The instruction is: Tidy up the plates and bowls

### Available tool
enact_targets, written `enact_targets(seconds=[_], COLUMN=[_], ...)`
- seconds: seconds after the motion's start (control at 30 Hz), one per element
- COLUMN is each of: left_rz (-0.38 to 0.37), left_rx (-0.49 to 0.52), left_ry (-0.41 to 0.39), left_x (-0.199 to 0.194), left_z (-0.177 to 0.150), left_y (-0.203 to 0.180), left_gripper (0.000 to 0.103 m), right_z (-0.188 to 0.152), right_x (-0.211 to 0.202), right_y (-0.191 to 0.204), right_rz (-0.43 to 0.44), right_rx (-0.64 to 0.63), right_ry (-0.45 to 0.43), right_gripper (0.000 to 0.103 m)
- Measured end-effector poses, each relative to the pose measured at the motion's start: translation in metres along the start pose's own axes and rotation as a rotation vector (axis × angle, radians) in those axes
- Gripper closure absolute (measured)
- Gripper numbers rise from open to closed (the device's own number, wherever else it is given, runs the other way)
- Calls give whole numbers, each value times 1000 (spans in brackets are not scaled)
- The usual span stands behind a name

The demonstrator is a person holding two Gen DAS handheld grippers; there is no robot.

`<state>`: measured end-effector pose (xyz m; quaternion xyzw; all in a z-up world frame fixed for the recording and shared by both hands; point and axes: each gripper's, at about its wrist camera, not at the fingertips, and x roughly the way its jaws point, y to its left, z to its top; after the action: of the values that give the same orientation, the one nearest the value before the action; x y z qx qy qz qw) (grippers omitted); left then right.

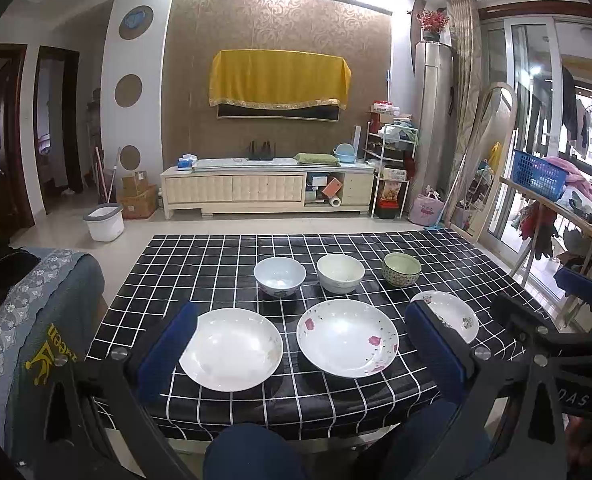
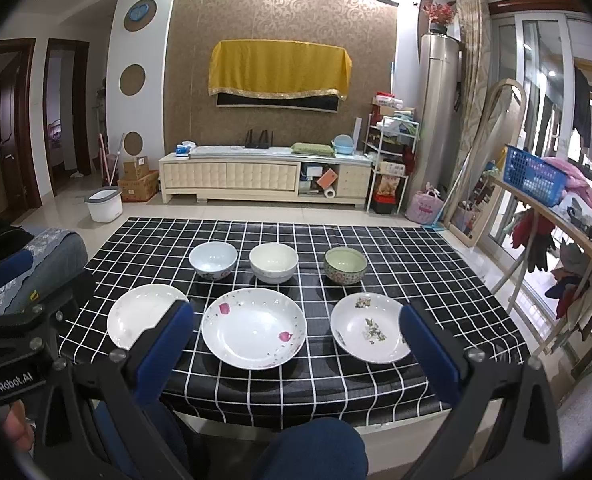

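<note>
Three plates lie in a front row on the black checked table (image 1: 215, 248): a plain white plate (image 1: 231, 349) (image 2: 139, 314), a pink-flowered plate (image 1: 347, 337) (image 2: 253, 327), and a green-patterned plate (image 1: 454, 314) (image 2: 370, 327). Behind them stand three bowls: a pale blue bowl (image 1: 279, 276) (image 2: 213, 260), a cream bowl (image 1: 340, 273) (image 2: 273, 262), and a green patterned bowl (image 1: 402, 269) (image 2: 345, 265). My left gripper (image 1: 304, 350) hovers open above the table's near edge, framing the white and pink-flowered plates. My right gripper (image 2: 296, 346) is open too, framing the pink-flowered plate. Neither holds anything.
A grey cushioned seat (image 1: 35, 320) stands left of the table. A wooden rack with a blue basket (image 2: 534, 176) and hanging clothes is on the right. The person's knees (image 2: 316, 452) sit under the near edge. A TV cabinet (image 1: 267, 188) lines the far wall.
</note>
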<state>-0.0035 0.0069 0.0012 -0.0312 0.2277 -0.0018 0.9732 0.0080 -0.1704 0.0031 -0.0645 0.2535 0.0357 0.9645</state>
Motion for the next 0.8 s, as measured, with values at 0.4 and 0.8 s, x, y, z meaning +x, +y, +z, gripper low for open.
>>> enact_targets(seconds=[0.4,0.8], left_rz=[1,3], left_rx=[0,2], left_ry=[0,5], left_x=[-1,-1], left_z=[-2,-3], left_y=[0,2], left_gripper=[0,0], right_z=[0,-1], right_x=[0,0], right_y=[1,3], right_rz=[5,14], right_rx=[-1,-2], right_ry=[6,8], right_gripper=[0,0])
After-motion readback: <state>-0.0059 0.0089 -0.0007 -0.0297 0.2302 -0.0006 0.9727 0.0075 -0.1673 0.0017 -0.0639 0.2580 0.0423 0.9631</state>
